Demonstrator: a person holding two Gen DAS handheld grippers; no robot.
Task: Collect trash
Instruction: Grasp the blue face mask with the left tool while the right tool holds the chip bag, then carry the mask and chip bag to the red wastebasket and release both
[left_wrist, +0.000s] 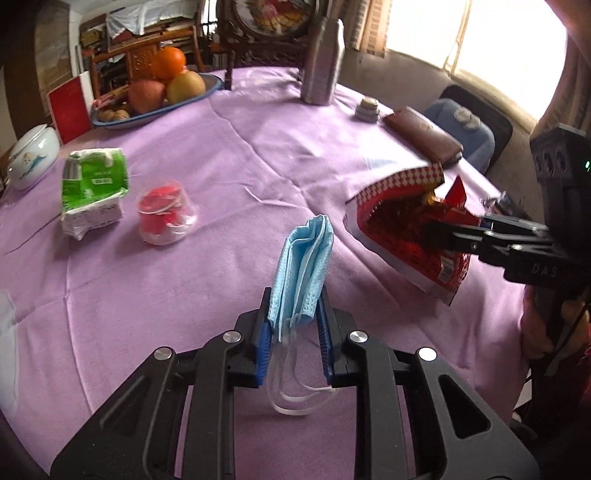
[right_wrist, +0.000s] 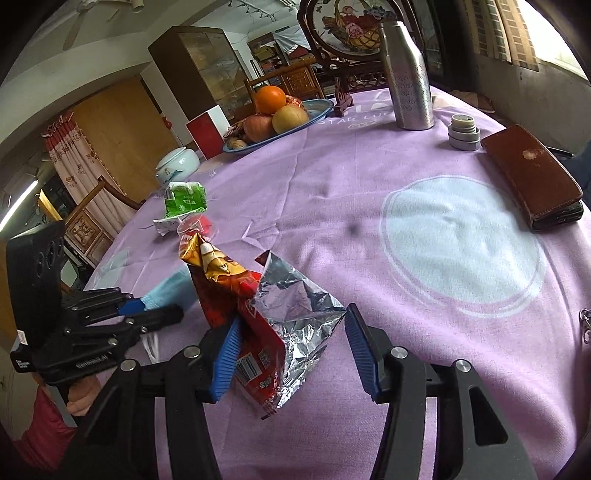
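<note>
Left claw (left_wrist: 295, 314) level over the desk (left_wrist: 184, 277), pinching a folded blue mask (left_wrist: 303, 266) upright. Right claw (right_wrist: 291, 347), at its 3 o'clock, grips a red snack bag (right_wrist: 258, 332), mouth open. Carton (left_wrist: 94, 188) and cup (left_wrist: 166, 212) lie at 10 o'clock.

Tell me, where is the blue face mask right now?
The blue face mask is pinched upright in the left gripper, above the purple tablecloth, just left of the red snack bag.

Two close wrist views across one purple-clothed table (left_wrist: 221, 155), mutually visible.
</note>
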